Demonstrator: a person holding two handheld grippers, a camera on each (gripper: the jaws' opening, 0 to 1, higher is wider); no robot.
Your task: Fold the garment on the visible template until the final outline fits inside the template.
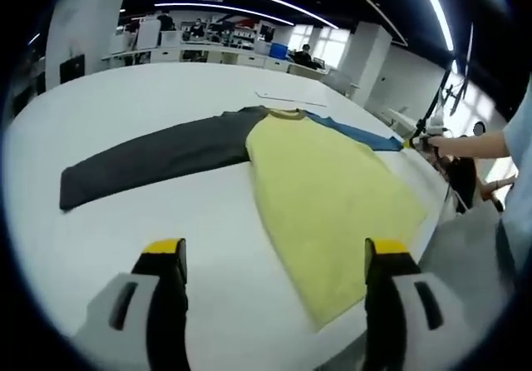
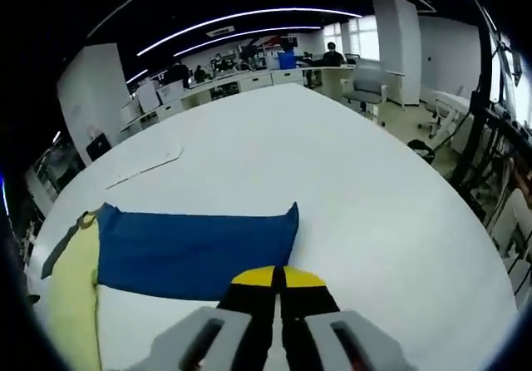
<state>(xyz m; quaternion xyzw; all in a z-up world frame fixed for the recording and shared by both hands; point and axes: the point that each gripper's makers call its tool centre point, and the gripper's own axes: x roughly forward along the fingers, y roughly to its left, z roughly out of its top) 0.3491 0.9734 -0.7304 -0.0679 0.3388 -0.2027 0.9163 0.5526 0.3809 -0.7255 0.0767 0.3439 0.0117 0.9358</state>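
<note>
A broad white table point(image 1: 166, 221) fills mid-frame; office desks point(image 2: 249, 76) line the top. The shirt point(image 1: 332, 188) lies spread at centre. The left gripper point(image 1: 274, 259) hovers, jaws wide, empty. The right gripper point(image 2: 278, 278) is clenched beside the blue sleeve point(image 2: 191, 250); whether it pinches cloth, I cannot tell.

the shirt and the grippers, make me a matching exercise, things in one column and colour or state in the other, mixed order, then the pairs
Things:
1. shirt body
2. long sleeve on the far side
3. sleeve near the right gripper
4. left gripper

Colour or state:
A. blue
B. open, jaws apart
C. yellow
D. dark grey

Pairs: 1-C, 2-D, 3-A, 4-B
</note>
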